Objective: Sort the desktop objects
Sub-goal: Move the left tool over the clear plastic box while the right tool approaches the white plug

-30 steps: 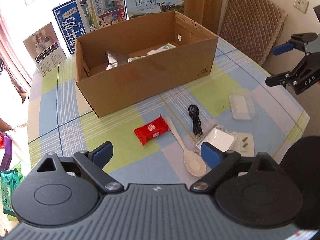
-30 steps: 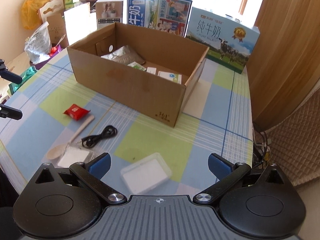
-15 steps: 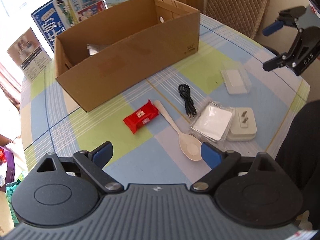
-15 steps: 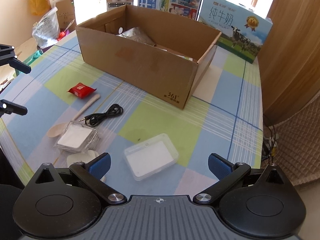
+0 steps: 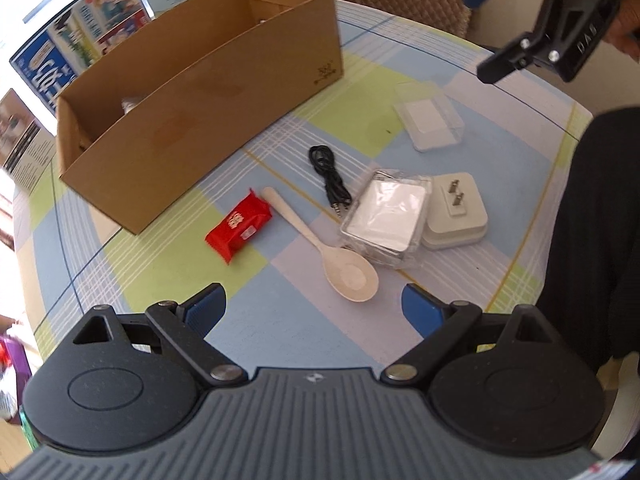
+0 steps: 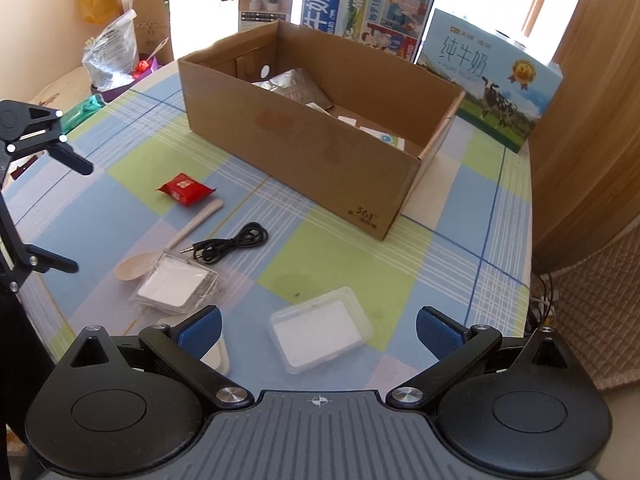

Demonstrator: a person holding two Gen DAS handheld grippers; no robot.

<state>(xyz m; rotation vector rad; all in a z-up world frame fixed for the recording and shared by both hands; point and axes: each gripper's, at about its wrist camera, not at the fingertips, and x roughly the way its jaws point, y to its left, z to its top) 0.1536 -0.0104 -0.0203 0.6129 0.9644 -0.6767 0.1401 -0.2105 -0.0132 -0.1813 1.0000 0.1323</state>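
Checked cloth in pale blue, lime green and white covers the table, smooth and flat. On it stands an open brown corrugated cardboard box, rectangular, with a crinkled silver foil pouch and small packets lying inside. In front of the box, the loose things lie near one another: a glossy red snack wrapper, pillow-shaped; just beside it a matte cream spoon with a long flat handle and oval bowl; a thin black audio cable, partly coiled, with a metal plug. A clear hard plastic case holding a white pad touches the spoon's bowl and leans against a rounded white charger block with two metal prongs facing up. A second clear lidded plastic box sits apart, nearer the table's edge.

Left claw hovers above the spoon's bowl, blue textured pads spread wide, holding nothing. Right claw hangs over the second clear box, also wide and empty.
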